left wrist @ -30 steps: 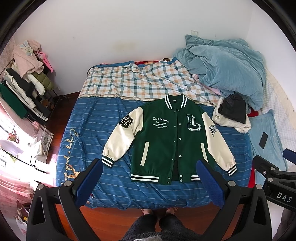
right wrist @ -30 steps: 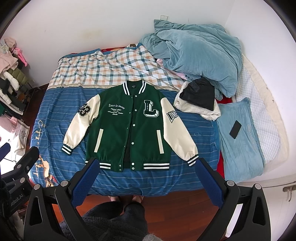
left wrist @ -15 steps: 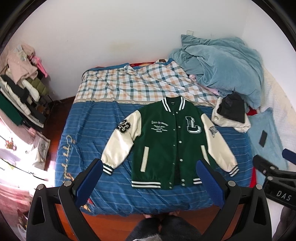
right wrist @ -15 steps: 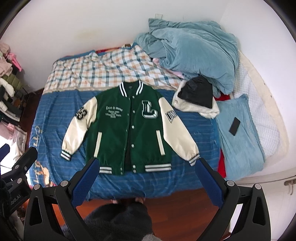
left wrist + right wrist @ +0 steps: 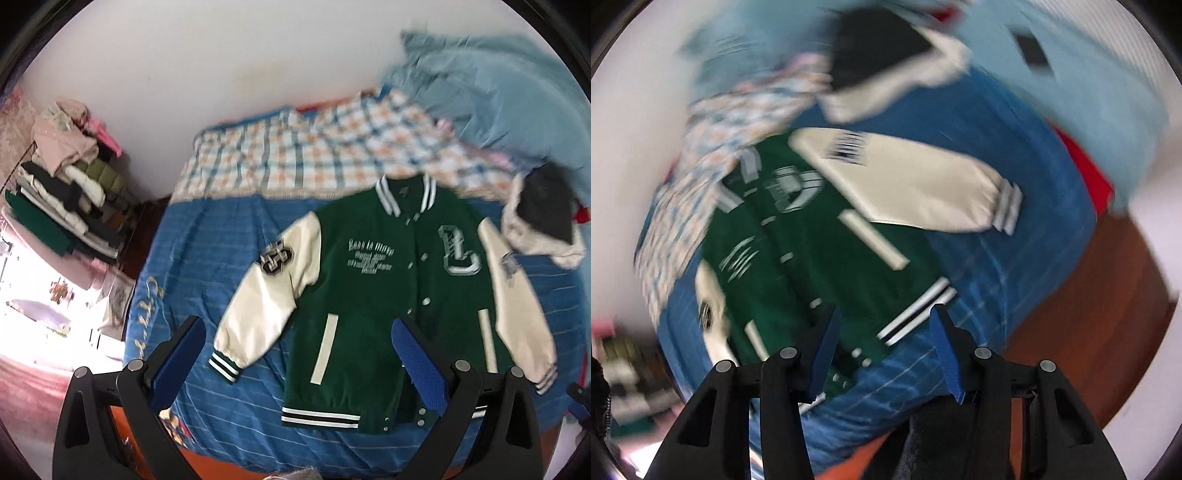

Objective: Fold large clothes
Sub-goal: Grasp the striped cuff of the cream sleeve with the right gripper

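A green varsity jacket (image 5: 384, 295) with cream sleeves lies flat, front up and buttoned, on the blue striped bed cover (image 5: 207, 258). My left gripper (image 5: 299, 354) is open and empty above the jacket's lower left part, near the left cuff (image 5: 225, 365). In the blurred, tilted right wrist view the jacket (image 5: 820, 251) shows with its right sleeve (image 5: 916, 188) spread out. My right gripper (image 5: 882, 339) is open, narrower than before, and empty over the striped hem corner (image 5: 916, 314).
A plaid sheet (image 5: 314, 147) and a heaped light blue duvet (image 5: 498, 92) lie at the bed's far side. A black and white garment (image 5: 543, 218) lies right of the jacket. Stacked clothes (image 5: 62, 199) stand at left. Wooden floor (image 5: 1089, 314) borders the bed.
Both grippers moved down toward the bed. The left one shifted left toward the left sleeve. The right one swung and tilted toward the jacket's right hem corner and its jaws narrowed.
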Action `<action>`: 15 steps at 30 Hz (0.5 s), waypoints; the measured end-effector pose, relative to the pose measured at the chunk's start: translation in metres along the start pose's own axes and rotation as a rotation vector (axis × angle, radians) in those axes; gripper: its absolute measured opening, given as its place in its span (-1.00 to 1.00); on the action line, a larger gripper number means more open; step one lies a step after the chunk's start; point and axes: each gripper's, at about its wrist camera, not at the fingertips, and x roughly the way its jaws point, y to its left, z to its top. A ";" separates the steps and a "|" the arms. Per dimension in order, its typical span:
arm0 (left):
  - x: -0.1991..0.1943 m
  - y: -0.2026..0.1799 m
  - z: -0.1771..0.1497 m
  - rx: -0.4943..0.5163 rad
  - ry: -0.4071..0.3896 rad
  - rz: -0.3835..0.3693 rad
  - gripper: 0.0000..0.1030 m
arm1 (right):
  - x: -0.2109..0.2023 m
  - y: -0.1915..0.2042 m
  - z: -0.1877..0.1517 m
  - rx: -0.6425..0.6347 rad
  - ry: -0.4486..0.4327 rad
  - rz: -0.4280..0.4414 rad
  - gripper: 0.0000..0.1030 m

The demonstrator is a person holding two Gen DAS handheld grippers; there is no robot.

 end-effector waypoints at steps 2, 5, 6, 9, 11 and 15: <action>0.038 -0.020 0.000 0.008 0.058 0.034 1.00 | 0.044 -0.042 0.034 0.060 -0.003 -0.061 0.36; 0.092 -0.043 -0.002 0.026 0.132 0.085 1.00 | 0.097 -0.092 0.074 0.119 -0.001 -0.108 0.61; 0.109 -0.050 -0.005 0.030 0.145 0.103 1.00 | 0.122 -0.112 0.092 0.131 -0.005 -0.112 0.64; 0.158 -0.067 -0.015 0.039 0.190 0.145 1.00 | 0.177 -0.140 0.127 0.143 0.006 -0.139 0.67; 0.194 -0.078 -0.024 0.052 0.236 0.181 1.00 | 0.206 -0.150 0.143 0.156 0.026 -0.147 0.68; 0.249 -0.097 -0.040 0.065 0.303 0.204 1.00 | 0.270 -0.161 0.161 0.201 0.116 -0.103 0.69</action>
